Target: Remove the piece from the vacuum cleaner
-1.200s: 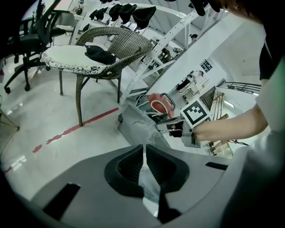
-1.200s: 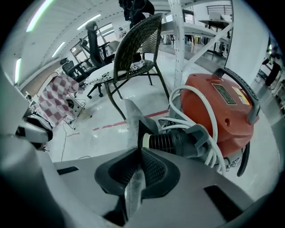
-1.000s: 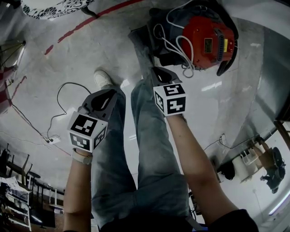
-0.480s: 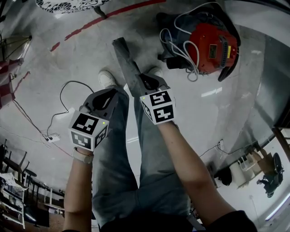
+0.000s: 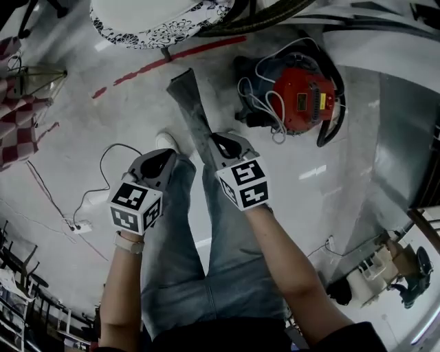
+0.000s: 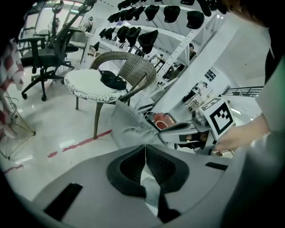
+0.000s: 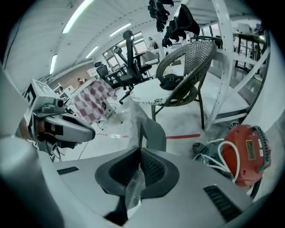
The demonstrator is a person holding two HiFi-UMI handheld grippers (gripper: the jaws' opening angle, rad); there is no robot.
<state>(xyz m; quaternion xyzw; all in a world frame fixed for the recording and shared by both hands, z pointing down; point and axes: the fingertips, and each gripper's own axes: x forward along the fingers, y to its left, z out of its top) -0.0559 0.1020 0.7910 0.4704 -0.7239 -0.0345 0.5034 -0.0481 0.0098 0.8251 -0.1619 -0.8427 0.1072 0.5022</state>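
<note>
A red vacuum cleaner (image 5: 302, 103) with a coiled white cord sits on the floor at upper right; it also shows in the right gripper view (image 7: 245, 153). My right gripper (image 5: 218, 142) is shut on the lower end of a long flat grey piece (image 5: 189, 103). The piece points up and away from me, well apart from the vacuum. In the right gripper view the piece (image 7: 149, 129) rises straight out of the closed jaws of my right gripper (image 7: 139, 149). My left gripper (image 5: 167, 158) is shut with nothing in it, just left of the piece, over my leg.
A wicker chair with a patterned white cushion (image 5: 151, 17) stands at the top, with a red floor line (image 5: 172, 58) in front of it. At the left are a black cable (image 5: 103, 161) and a checkered cloth (image 5: 27, 124). My jeans legs and a white shoe (image 5: 165, 142) are below the grippers.
My right gripper has carried the grey piece left, away from the vacuum cleaner, which is now farther from it. The left gripper has barely shifted.
</note>
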